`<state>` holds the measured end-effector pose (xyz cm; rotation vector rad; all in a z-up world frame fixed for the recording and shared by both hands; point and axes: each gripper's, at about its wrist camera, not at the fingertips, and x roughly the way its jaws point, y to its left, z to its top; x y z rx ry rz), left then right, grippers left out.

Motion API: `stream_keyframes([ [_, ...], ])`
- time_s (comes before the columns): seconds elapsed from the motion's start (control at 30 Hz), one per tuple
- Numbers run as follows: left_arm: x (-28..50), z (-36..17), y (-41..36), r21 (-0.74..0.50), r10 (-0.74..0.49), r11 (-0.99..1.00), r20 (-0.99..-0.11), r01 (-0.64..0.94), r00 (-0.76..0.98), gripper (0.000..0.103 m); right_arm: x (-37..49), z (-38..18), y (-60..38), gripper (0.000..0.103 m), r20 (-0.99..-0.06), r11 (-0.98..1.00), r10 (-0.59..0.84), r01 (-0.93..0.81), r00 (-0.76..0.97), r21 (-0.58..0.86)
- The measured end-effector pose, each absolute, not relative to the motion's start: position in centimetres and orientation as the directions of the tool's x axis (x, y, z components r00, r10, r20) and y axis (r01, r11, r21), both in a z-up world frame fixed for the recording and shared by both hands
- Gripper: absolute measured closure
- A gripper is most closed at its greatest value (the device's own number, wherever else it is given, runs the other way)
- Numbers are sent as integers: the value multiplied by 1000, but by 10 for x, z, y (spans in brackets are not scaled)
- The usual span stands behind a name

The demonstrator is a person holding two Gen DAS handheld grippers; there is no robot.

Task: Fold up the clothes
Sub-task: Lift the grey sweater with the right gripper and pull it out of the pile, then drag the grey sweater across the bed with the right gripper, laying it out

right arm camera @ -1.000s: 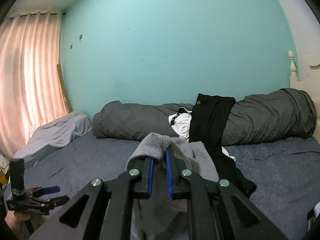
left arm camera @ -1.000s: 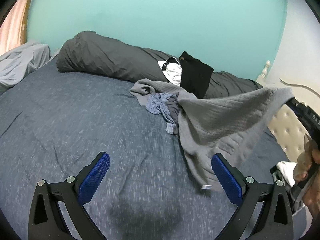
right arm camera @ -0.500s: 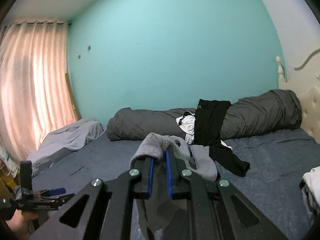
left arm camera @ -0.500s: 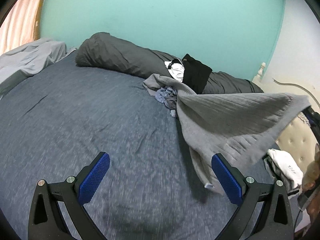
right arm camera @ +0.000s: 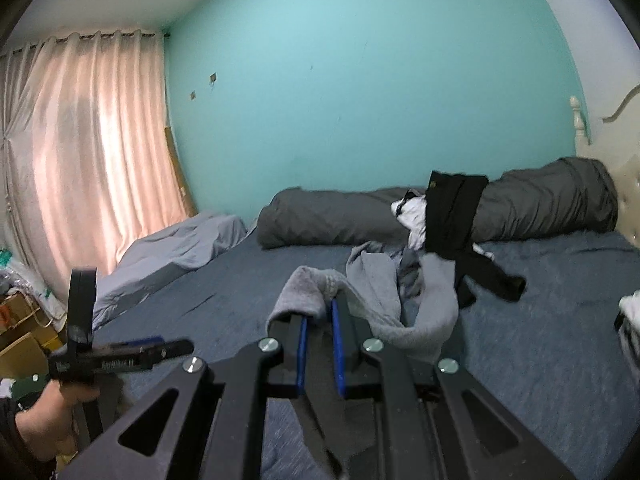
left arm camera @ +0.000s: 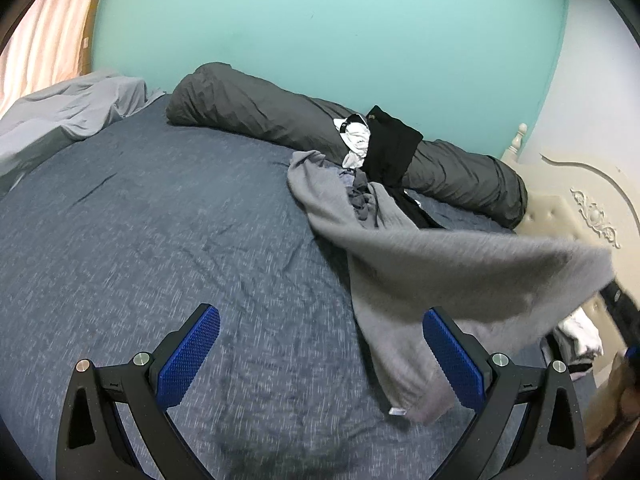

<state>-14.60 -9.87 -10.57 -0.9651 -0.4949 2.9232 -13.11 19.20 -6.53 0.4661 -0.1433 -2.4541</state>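
**Grey sweater lifted off the bed by the right claw**

Left wrist view: the left gripper (left arm camera: 320,360) stands wide, its blue pads (left arm camera: 190,356) far apart with nothing between them, above the blue bed sheet (left arm camera: 140,240). The grey sweater (left arm camera: 440,276) stretches from the clothes pile near the dark rolled duvet (left arm camera: 260,116) up toward the right edge, where its raised end is blurred; its lower hem hangs just behind the right-hand pad. A black garment (left arm camera: 390,148) drapes over the duvet, beside a white one (left arm camera: 356,140).

Right wrist view: the right gripper (right arm camera: 319,344) is pinched narrow on a bunched fold of the grey sweater (right arm camera: 308,288), which trails back to the pile on the sheet (right arm camera: 540,340). At lower left a hand (right arm camera: 48,412) holds the left gripper (right arm camera: 120,356) beside the bed. A pink curtain (right arm camera: 88,152) hangs behind.
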Motion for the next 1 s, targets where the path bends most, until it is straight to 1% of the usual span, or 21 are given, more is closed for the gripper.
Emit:
stream_keyframes([
  [0.17, -130, -108, -99, -307, 125, -949, -572, 70, -811, 0, -106, -89, 178, 93, -344, -775, -628, 599, -698, 200],
  [0.3, -123, -121, -99, -327, 133, -942, -571, 75, -810, 0, -110, -114, 166, 92, -426, -762, -634, 614, -645, 204],
  [0.4, -122, -137, -99, -334, 134, -939, -581, 85, -803, 0, -120, -134, 163, 91, -501, -782, -603, 585, -621, 215],
  [0.43, -123, -143, -99, -334, 133, -939, -586, 89, -800, 0, -125, -141, 163, 88, -525, -788, -593, 575, -611, 221],
  [0.47, -123, -148, -100, -334, 132, -938, -588, 90, -798, 0, -129, -147, 165, 88, -546, -799, -578, 558, -607, 225],
  [0.57, -127, -167, -102, -335, 127, -936, -600, 104, -790, 0, -140, -159, 178, 87, -580, -813, -560, 528, -591, 247],
  [0.63, -130, -179, -106, -343, 125, -932, -609, 118, -783, 0, -146, -161, 188, 81, -588, -820, -553, 514, -591, 254],
  [0.7, -132, -188, -110, -342, 122, -931, -617, 125, -778, 0, -151, -161, 202, 78, -588, -823, -552, 502, -592, 267],
  [0.9, -133, -213, -125, -340, 107, -929, -628, 148, -771, 0, -156, -158, 242, 77, -601, -838, -529, 480, -600, 258],
  [1.0, -133, -225, -130, -349, 111, -924, -634, 155, -765, 0, -155, -160, 264, 77, -602, -839, -532, 469, -596, 277],
])
